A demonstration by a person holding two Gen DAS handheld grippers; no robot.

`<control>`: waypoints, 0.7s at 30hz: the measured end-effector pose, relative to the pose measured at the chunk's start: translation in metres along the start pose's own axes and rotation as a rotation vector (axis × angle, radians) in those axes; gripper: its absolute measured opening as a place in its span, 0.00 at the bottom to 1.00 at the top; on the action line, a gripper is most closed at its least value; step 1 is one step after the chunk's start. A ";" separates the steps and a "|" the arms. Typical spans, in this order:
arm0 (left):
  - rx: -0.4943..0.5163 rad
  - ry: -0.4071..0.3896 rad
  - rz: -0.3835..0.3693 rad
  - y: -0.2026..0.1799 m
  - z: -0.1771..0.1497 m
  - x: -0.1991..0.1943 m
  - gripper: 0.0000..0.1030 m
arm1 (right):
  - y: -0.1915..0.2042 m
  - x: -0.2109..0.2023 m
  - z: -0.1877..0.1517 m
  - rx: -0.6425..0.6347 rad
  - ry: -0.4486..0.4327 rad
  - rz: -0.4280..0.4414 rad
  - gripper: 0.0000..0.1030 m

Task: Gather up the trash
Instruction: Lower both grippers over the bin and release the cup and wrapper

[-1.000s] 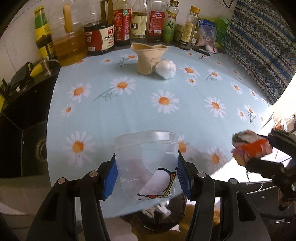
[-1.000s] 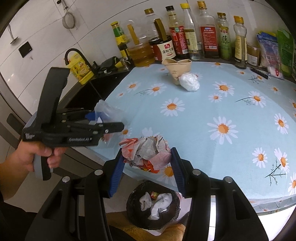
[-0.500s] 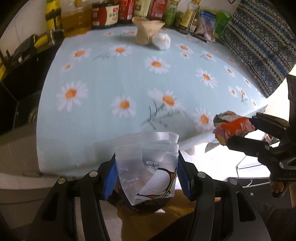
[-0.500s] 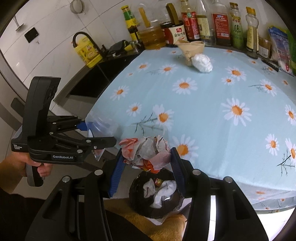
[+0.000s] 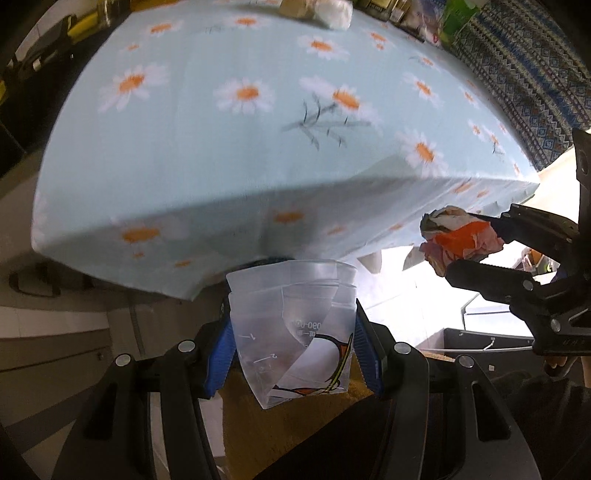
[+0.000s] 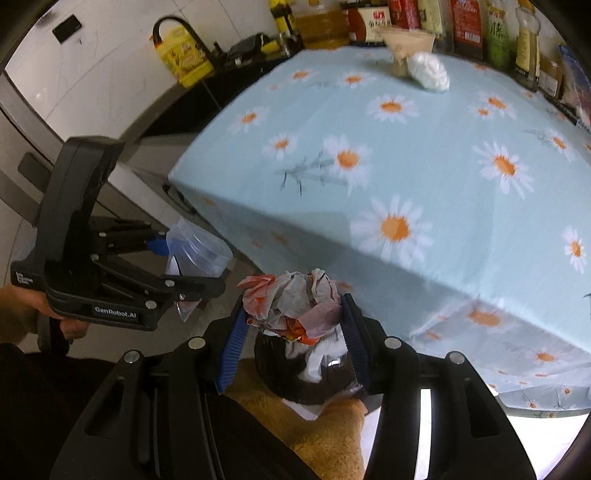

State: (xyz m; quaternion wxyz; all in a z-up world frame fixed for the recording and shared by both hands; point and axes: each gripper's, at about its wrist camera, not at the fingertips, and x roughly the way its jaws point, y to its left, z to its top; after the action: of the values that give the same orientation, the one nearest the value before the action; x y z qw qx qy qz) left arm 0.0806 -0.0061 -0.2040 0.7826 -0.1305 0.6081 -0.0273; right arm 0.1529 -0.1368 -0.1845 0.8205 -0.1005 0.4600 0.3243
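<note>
My left gripper (image 5: 291, 354) is shut on a crushed clear plastic cup (image 5: 291, 332) with a printed label, held below the table's front edge. The same cup (image 6: 199, 251) shows in the right wrist view, at the left. My right gripper (image 6: 291, 332) is shut on a crumpled wad of paper and red-orange wrapper (image 6: 291, 302), directly above a black-lined trash bin (image 6: 306, 373) that holds white tissue. The wad (image 5: 458, 240) also appears at the right of the left wrist view. A beige paper cup (image 6: 406, 44) and a white crumpled ball (image 6: 428, 72) remain on the far part of the table.
The table wears a light blue daisy cloth (image 6: 424, 155) whose hem hangs over the front edge. Sauce and oil bottles (image 6: 469, 26) line the back wall. A dark sink counter (image 6: 229, 81) with a yellow jug (image 6: 181, 55) lies to the left. A patterned cushion (image 5: 524, 66) is at the right.
Both grippers have sunk from table height to below the front edge and tipped downward, each still holding its trash. The bin has come closer under the right gripper.
</note>
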 end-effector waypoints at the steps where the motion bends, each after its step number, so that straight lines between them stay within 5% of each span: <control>1: -0.005 0.010 -0.002 0.001 -0.002 0.003 0.53 | 0.000 0.003 -0.002 0.003 0.013 0.003 0.49; 18: -0.054 0.109 -0.027 0.001 -0.018 0.039 0.54 | 0.002 0.046 -0.039 0.020 0.175 0.026 0.51; 21: -0.072 0.129 -0.023 0.004 -0.017 0.043 0.71 | -0.001 0.047 -0.038 0.034 0.185 0.033 0.65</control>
State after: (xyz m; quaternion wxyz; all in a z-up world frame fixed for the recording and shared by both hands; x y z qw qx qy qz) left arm 0.0746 -0.0136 -0.2495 0.7362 -0.1636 0.6563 -0.0226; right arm 0.1443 -0.1346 -0.2447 0.7705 -0.1084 0.5409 0.3193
